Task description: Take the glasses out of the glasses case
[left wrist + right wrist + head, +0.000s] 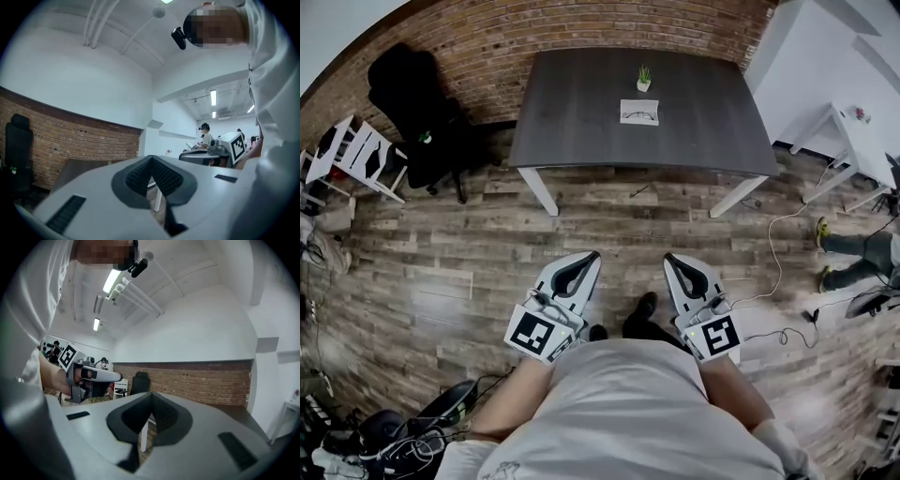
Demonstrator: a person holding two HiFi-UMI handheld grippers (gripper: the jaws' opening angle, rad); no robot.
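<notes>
We hold the left gripper [592, 256] and right gripper [670, 259] pinched shut, empty, well short of the table [581, 131]; arriving closed, we could knock the glasses [638, 115] off it.

The left gripper [592, 254] and right gripper [669, 257] are pale grey with black ribbed pads and black-and-white square markers. Well ahead of their fingers [577, 274], a dark grey table [572, 112] bears a white glasses case [638, 112] and a green plant [644, 79]. Beyond it is a red-brown brick wall [581, 28]. The plank floor [441, 272] below is grey-brown.
</notes>
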